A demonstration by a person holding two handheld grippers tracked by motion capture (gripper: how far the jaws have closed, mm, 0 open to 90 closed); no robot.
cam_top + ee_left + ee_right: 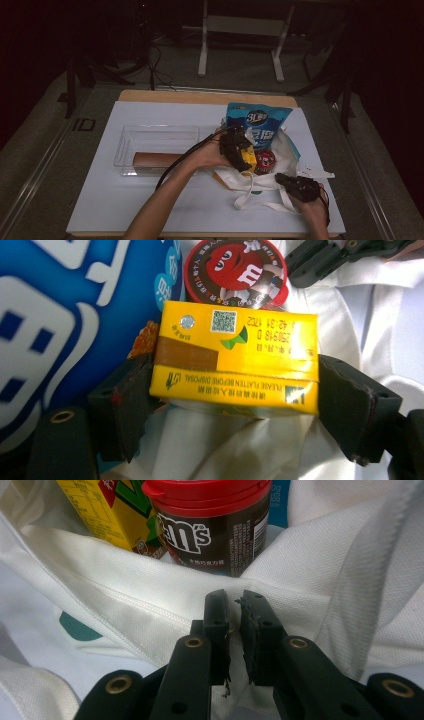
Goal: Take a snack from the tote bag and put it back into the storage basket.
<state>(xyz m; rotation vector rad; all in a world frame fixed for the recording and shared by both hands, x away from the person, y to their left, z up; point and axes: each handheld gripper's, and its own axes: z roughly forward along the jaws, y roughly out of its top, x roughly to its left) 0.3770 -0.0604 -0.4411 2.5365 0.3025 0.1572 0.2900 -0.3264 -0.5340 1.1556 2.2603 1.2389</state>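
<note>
Inside the white tote bag (280, 172), near the middle of the table, stands the yellow drink carton (235, 362) with a red-lidded M&M's tub (212, 527) just beside it and a blue snack bag (257, 122) upright behind both. At the carton, the left gripper (235, 390) has its jaws on either side of the carton's short ends; in the left gripper view the pads stand at the carton's sides, and whether they press on it cannot be told. At the bag's near edge, the right gripper (234, 630) is clenched on a fold of the white bag fabric, its jaws nearly together with cloth pinched between them. To the left on the white table mat (100, 200) sits a clear plastic tray (155, 137) holding a brown cylinder (157, 159), well apart from the bag.
</note>
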